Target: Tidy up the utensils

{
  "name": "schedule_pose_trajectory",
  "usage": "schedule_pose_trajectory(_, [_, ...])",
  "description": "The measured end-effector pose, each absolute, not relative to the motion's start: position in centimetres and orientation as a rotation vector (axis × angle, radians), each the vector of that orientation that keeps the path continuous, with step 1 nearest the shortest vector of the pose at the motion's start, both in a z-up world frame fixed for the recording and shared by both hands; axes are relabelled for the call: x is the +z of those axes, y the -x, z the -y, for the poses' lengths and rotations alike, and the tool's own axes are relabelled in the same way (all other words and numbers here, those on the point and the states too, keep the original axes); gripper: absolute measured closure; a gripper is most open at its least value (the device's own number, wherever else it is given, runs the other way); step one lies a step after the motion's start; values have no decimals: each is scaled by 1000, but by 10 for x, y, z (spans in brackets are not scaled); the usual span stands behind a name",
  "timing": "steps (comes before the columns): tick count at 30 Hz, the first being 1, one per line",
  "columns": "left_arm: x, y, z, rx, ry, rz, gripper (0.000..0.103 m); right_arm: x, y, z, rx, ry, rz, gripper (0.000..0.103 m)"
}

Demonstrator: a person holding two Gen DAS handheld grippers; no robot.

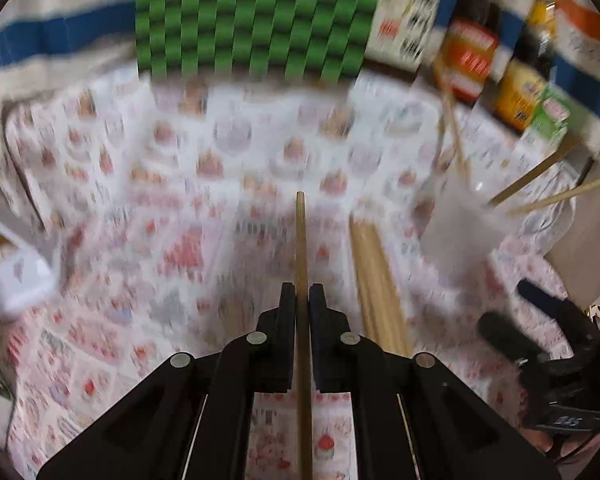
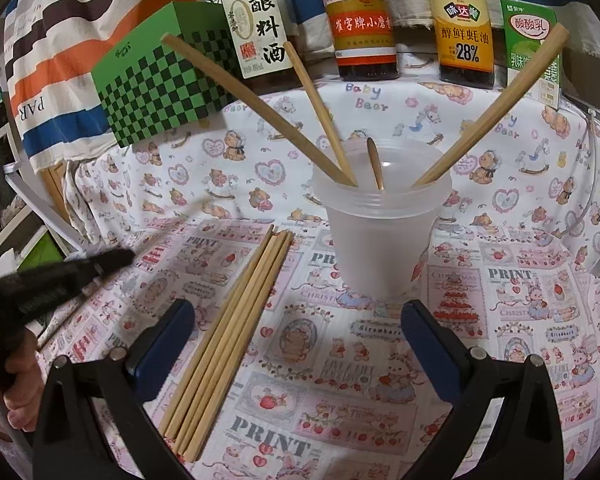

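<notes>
My left gripper (image 1: 302, 292) is shut on one wooden chopstick (image 1: 301, 240), held above the printed tablecloth; its view is motion-blurred. It also shows in the right wrist view (image 2: 116, 258) at the left, blurred. A bundle of several chopsticks (image 2: 228, 332) lies on the cloth left of a translucent plastic cup (image 2: 380, 236); the bundle shows in the left wrist view (image 1: 374, 280) too. The cup (image 1: 460, 224) holds several chopsticks (image 2: 320, 112) leaning outward. My right gripper (image 2: 296, 320) is open and empty, just in front of the cup.
A green checkered box (image 2: 160, 84) stands at the back left. Sauce bottles (image 2: 360, 28) and a green carton (image 2: 534, 48) line the back. A striped cloth (image 2: 60, 60) hangs behind the table.
</notes>
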State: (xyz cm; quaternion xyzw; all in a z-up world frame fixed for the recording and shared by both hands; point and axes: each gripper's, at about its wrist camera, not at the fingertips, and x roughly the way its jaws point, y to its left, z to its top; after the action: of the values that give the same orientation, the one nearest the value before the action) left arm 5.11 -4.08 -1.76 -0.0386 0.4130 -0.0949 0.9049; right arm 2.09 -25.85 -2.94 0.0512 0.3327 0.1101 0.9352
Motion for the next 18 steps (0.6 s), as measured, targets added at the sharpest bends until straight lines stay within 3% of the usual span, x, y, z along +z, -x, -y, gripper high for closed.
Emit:
schedule_pose_trajectory(8, [-40, -59, 48, -208, 60, -976, 97, -31, -25, 263, 208, -112, -692, 0])
schedule_pose_trajectory(13, [-41, -61, 46, -238, 58, -958, 97, -33, -27, 266, 201, -131, -706, 0])
schedule_pose_trajectory(18, [-42, -66, 51, -248, 32, -927, 82, -35, -29, 271, 199, -166, -723, 0])
